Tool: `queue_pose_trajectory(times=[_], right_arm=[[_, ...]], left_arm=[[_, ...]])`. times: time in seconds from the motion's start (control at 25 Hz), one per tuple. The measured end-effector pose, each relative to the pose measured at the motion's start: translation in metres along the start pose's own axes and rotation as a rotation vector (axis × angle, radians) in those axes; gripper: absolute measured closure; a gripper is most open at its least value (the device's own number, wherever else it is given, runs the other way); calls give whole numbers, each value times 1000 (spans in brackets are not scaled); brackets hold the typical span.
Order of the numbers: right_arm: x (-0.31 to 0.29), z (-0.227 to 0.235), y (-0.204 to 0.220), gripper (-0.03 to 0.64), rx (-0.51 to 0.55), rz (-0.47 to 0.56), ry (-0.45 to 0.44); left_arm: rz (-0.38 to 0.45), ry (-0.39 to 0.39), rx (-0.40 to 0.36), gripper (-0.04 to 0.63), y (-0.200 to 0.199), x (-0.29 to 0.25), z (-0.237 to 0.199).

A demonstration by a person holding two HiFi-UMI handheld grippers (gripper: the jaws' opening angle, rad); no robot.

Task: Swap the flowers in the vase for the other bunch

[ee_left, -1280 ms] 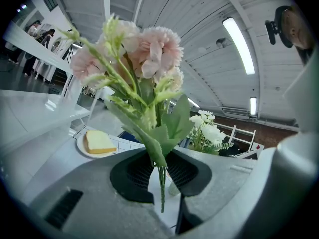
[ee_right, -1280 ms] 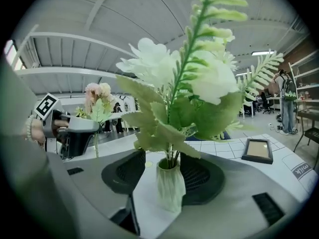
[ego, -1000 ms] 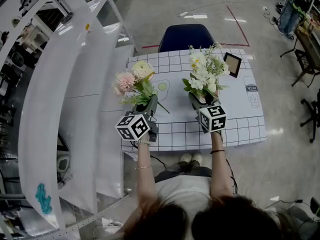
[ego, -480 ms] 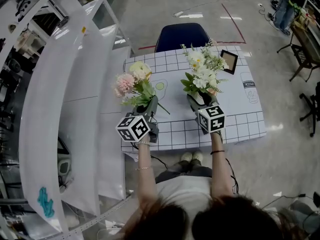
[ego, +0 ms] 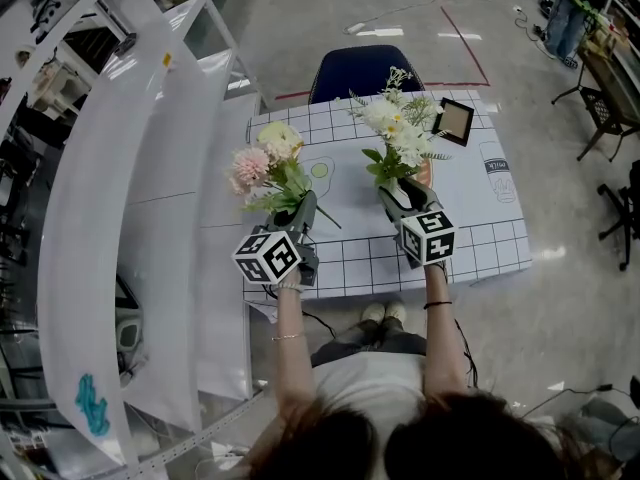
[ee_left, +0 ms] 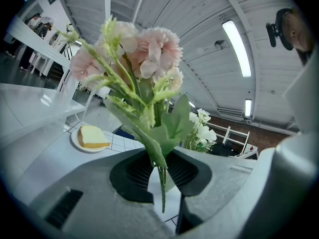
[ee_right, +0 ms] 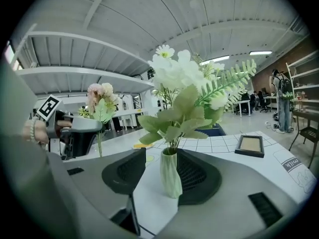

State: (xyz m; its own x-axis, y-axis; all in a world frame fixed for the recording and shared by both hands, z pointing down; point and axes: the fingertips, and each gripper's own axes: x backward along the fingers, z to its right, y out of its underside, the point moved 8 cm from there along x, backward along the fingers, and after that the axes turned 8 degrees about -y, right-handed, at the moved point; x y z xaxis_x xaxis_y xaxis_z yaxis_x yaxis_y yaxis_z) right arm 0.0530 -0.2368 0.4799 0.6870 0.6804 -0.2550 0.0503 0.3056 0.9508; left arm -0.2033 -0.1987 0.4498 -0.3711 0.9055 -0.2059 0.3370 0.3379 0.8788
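The pink bunch (ego: 262, 166) stands upright in my left gripper (ego: 292, 211), whose jaws are shut on its thin green stems (ee_left: 162, 183), held above the table. In the right gripper view a pale green ribbed vase (ee_right: 171, 175) with the white bunch (ee_right: 185, 78) in it stands between the jaws of my right gripper (ee_right: 162, 176). It lies against the right pad (ee_right: 199, 178), while white table shows between it and the left pad (ee_right: 124, 176). The head view has the white bunch (ego: 395, 133) rising just beyond the right gripper (ego: 405, 196).
The white gridded table (ego: 480, 243) carries a small picture frame (ego: 453, 120) at the back right and a plate with a slice of toast (ee_left: 91, 137) at the back left. A blue chair (ego: 365, 71) stands behind it. White shelving (ego: 130, 168) runs along the left.
Both grippers stay where they were. In the head view the white bunch now sits a little further up and left, and the whole picture has shifted slightly.
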Motion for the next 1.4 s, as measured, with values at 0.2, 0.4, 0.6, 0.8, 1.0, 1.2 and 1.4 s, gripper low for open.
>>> queue_pose_trajectory(times=[0.2,0.4,0.6,0.8,1.0,1.2,1.4], right_arm=[[11,7,-4,467,-19,2,-42],[21,4,-4,547,-50,17,-99],[26,-8,-8,566,-87,52,-169],[30,-17,-14,581,-94,85,-211],[33,-20,-22,592,-105,123,-241],[36,-22,-25,601,-98,141,-254],[37,-24,-27,606,-91,149,-268]], left_arm=[[-6,37,-11,518,0,-4,9],[-16,78,-26,518,1,-8,19],[-18,89,-37,518,6,-6,24],[-14,92,-38,518,7,-4,23],[3,95,-41,518,3,-2,25],[7,92,-75,518,-2,2,23],[24,90,-83,518,-5,4,22]])
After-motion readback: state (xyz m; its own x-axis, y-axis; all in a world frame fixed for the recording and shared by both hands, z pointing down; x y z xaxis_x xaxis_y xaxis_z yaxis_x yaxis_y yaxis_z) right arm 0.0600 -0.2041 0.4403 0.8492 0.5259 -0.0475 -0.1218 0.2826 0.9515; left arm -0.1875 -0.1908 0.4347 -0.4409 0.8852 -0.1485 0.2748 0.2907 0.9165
